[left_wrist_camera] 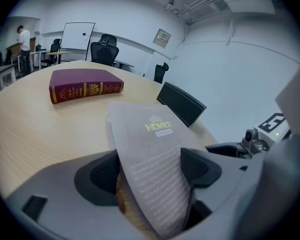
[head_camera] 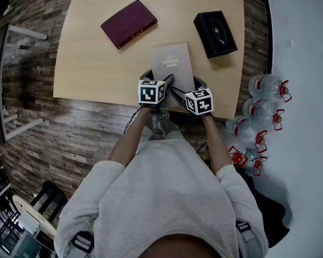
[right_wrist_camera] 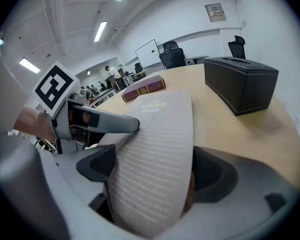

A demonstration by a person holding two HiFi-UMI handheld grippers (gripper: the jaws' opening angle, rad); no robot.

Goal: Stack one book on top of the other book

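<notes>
**Two grips on the grey book, maroon book ahead**

Head view: my left gripper and right gripper sit side by side at the near edge of the table. Both hold the near end of the grey book. The maroon book lies ahead and to their left, well apart. A black box stands ahead to the right.

Left gripper view: my jaws are clamped on the grey book, one pad at each side. The maroon book lies flat beyond it.

Right gripper view: the same clamp on the grey book.

I judge the lift should be level. Both grippers should rise together so the cover does not sag, then swing left, clear of the box.
</notes>
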